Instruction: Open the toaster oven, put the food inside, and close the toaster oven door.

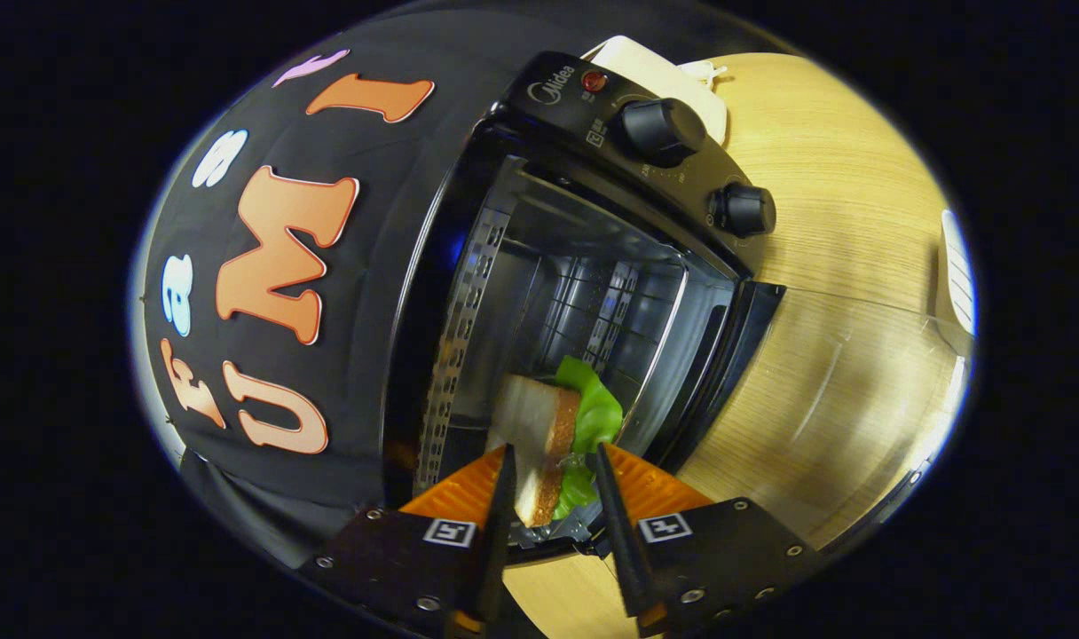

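- Booth wall, black cloth, sits to the left, behind & beside the oven
- Toaster oven, black, stands on a light wood-grain table; view is rolled, so oven looks tilted
- Oven door is open; dark cavity w/ perforated side rail & wire rack lines at the back visible
- Control strip on oven's right side: red lamp, upper knob, lower knob
- Pale flat object lies on table behind the oven top, can't tell what it is
- White item at far right of the table, too cut off to ID
- Gripper points into the oven mouth, rolled w/ the view, fingers level w/ the cavity floor
- Sandwich, white bread w/ green lettuce, stands on edge between the fingers, its front part reaching into the cavity
- Jaws clenched on the sandwich, one finger against each side: bread face on left, lettuce side on right
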Demonstrator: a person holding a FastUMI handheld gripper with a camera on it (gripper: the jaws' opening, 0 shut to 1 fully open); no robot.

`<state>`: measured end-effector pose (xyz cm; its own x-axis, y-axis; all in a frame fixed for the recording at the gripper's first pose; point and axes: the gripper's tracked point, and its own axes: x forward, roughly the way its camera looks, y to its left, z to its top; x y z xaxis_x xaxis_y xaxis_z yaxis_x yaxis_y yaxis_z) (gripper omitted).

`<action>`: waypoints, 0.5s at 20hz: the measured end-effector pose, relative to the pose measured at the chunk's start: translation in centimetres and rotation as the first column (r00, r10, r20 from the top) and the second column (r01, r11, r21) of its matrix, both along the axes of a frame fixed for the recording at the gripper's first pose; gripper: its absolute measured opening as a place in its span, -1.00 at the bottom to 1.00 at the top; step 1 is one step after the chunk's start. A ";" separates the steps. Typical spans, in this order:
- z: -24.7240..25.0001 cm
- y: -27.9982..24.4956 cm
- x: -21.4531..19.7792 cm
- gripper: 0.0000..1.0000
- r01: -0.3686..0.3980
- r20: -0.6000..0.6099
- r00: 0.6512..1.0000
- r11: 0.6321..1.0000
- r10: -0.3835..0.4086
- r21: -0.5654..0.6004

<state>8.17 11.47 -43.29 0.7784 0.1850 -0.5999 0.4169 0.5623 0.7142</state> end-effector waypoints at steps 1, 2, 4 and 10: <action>0.3 -0.1 -0.5 0.24 -0.001 -0.001 1.000 1.000 0.001 -0.016; 0.8 -0.3 -1.2 0.66 -0.001 -0.003 1.000 0.999 0.001 -0.043; 2.1 -0.6 -2.4 0.96 -0.025 0.015 1.000 0.996 0.026 -0.080; 4.3 -1.4 -7.7 0.96 -0.160 0.010 0.986 0.953 0.168 -0.256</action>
